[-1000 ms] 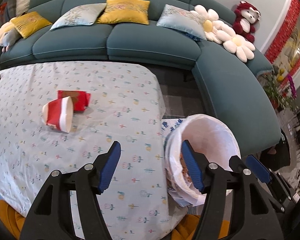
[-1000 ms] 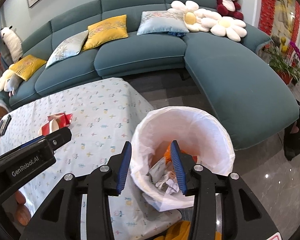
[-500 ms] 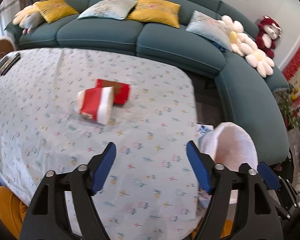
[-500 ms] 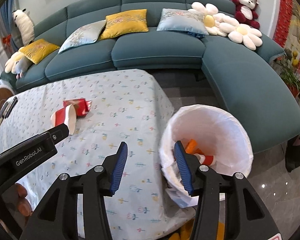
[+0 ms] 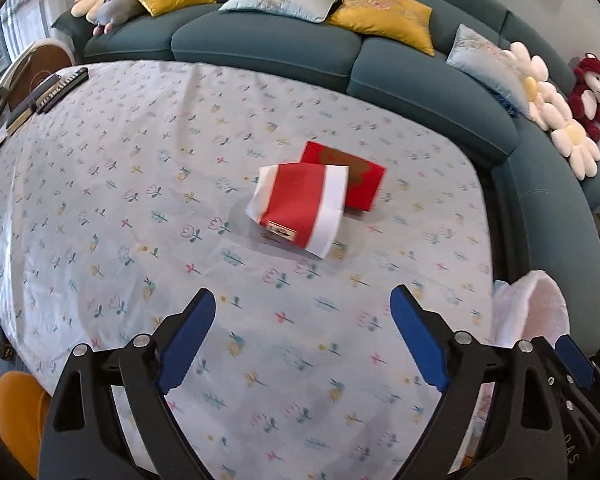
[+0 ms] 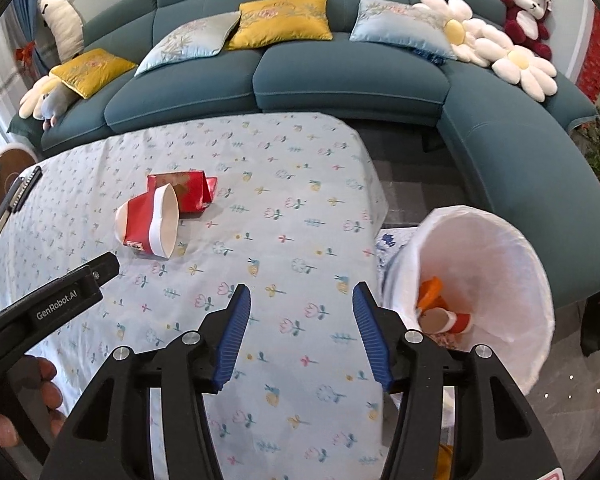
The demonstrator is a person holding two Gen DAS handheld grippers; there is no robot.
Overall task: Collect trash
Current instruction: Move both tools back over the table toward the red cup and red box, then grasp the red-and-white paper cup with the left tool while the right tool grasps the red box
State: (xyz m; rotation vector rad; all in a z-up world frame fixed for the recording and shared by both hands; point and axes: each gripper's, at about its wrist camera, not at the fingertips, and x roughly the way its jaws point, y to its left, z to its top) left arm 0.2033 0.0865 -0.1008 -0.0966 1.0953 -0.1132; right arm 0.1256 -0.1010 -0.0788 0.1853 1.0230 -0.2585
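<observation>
A red and white paper cup [image 5: 298, 208] lies on its side on the flowered tablecloth [image 5: 140, 200], against a flat red packet [image 5: 356, 176]. Both also show in the right wrist view, the cup [image 6: 150, 224] in front of the packet [image 6: 184, 190]. My left gripper [image 5: 302, 312] is open and empty above the cloth, short of the cup. My right gripper [image 6: 298, 300] is open and empty over the table's right part. A white-lined trash bin [image 6: 484, 292] stands off the table's right edge with orange and paper trash inside; it also shows in the left wrist view [image 5: 532, 308].
A teal curved sofa [image 6: 340, 76] with cushions and plush toys wraps the far and right sides. A remote [image 5: 62, 86] and a book lie at the table's far left edge. An orange seat [image 5: 14, 412] sits below the near left edge.
Both grippers have swung left from the bin to the table. The left gripper now faces the cup and packet, which look closer. The right gripper's jaws have opened wider.
</observation>
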